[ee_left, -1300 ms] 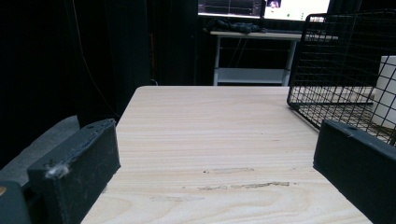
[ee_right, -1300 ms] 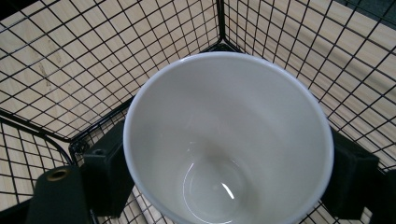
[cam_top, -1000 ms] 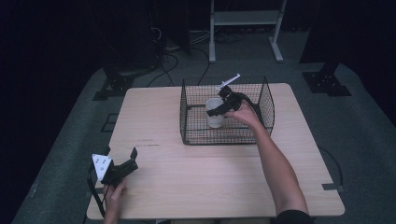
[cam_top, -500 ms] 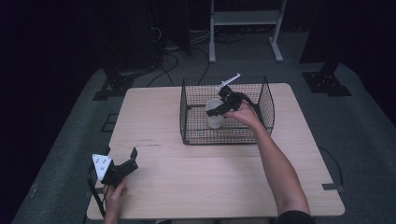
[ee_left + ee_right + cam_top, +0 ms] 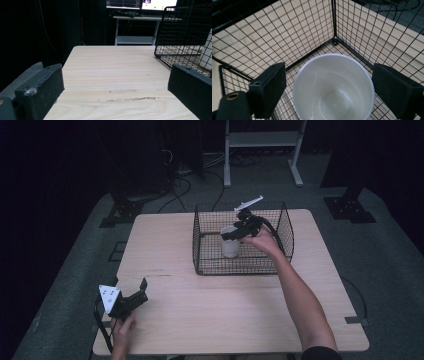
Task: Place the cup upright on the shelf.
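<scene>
1. The step in hand looked like setting a white cup (image 5: pixel 230 242) down inside the wire basket (image 5: pixel 285 227) on the table (image 5: pixel 165 245); the cup stood on the basket floor, toward its middle.
2. The right gripper (image 5: pixel 328 82) hung over the cup, and its jaws had just been opening. They flanked the rim with a small gap on each side, so nothing was gripped.
3. The next move probably called for lifting the gripper straight up, clear of the rim and the basket wires, without tipping the cup.
4. The cup stood upright, its long axis vertical and its mouth facing up; it looked empty.
5. The left gripper (image 5: pixel 131 301) rested near the table's front left corner, jaws wide apart and holding nothing.
</scene>
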